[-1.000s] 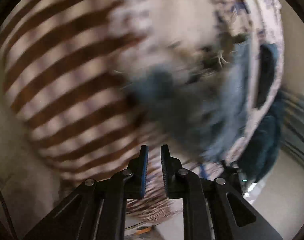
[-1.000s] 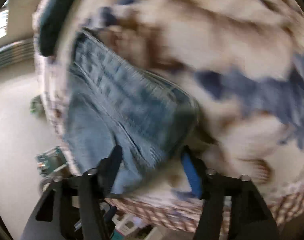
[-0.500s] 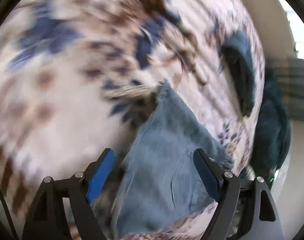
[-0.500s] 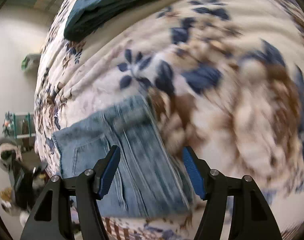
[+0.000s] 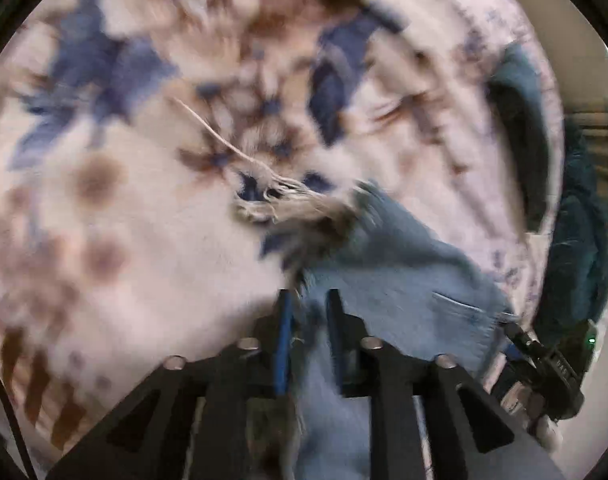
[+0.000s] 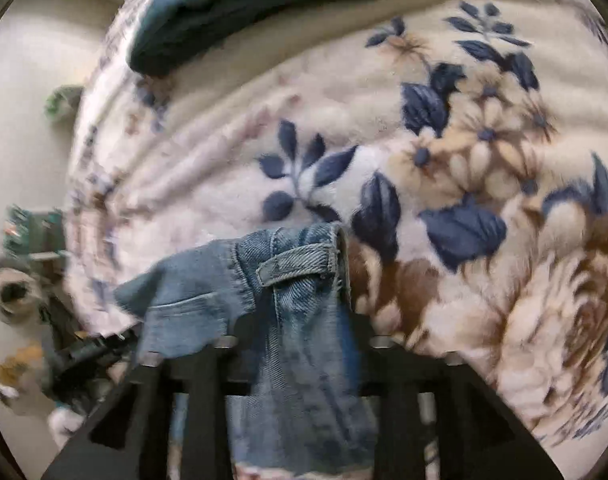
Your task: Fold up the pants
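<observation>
The left gripper pinches the jeans at their frayed hem, and the right gripper is clamped on the jeans' waistband by a belt loop, so the denim hangs between the two just above the floral blanket. The thick waistband may slip from so shallow a bite, and the loose hem threads could tear free. Beyond the jeans, a swing too far could drag them into the dark teal folded cloth at the blanket's far edge.

Right gripper fingertips hidden under jeans; blanket motion-blurred in left view.
</observation>
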